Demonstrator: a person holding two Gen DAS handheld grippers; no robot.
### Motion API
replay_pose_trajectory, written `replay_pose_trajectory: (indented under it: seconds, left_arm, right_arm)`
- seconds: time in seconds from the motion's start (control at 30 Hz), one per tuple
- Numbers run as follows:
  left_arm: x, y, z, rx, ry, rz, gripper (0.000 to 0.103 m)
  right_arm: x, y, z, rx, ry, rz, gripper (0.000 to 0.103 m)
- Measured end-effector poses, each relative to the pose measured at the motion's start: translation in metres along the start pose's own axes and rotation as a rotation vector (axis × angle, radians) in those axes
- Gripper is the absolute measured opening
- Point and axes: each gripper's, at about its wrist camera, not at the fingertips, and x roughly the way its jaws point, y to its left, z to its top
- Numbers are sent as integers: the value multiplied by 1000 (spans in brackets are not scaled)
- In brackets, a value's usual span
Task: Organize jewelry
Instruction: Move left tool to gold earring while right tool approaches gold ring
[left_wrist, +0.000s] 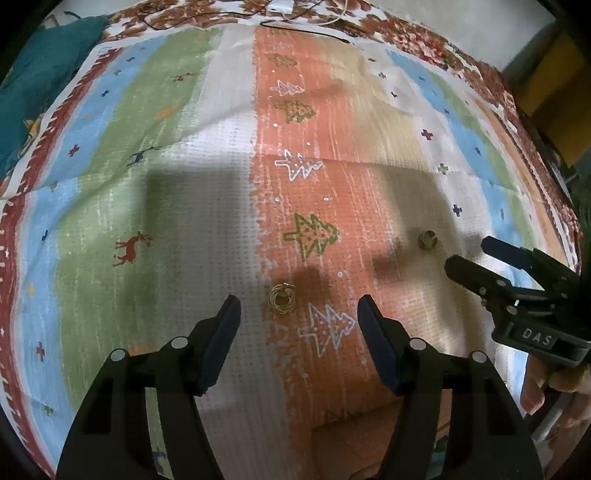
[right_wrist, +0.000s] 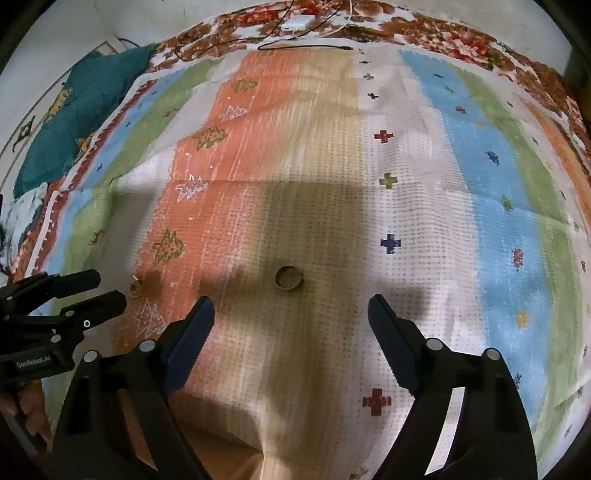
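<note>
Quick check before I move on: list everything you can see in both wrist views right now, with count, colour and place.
wire earring: 1, gold, on the orange stripe just ahead of the left gripper
ring: 1, gold band, on the tan stripe ahead of the right gripper
striped mat: 1, multicolour with tree and deer prints, under both pieces
floral cloth: 1, brown and red on white, beyond the mat's far edge
teal cloth: 1, far left
white box: 1, far edge, with dark and white cables beside it
left gripper: 1, black, open, empty
right gripper: 1, black, open, empty
</note>
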Motion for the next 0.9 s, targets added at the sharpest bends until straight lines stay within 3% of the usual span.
replay_pose_trajectory:
  seconds: [0.43,0.53,0.9]
  left_arm:
    - [14,-5,1,30,39,9,57]
    - [19,-4,0,32,52,4,50]
    - [29,-5,3,51,63,21,44]
  right_arm:
    - [24,0,10,-1,36,-2,64]
    - [29,0,11,2,42,4,57]
    - [36,-3,13,14,54,17,29]
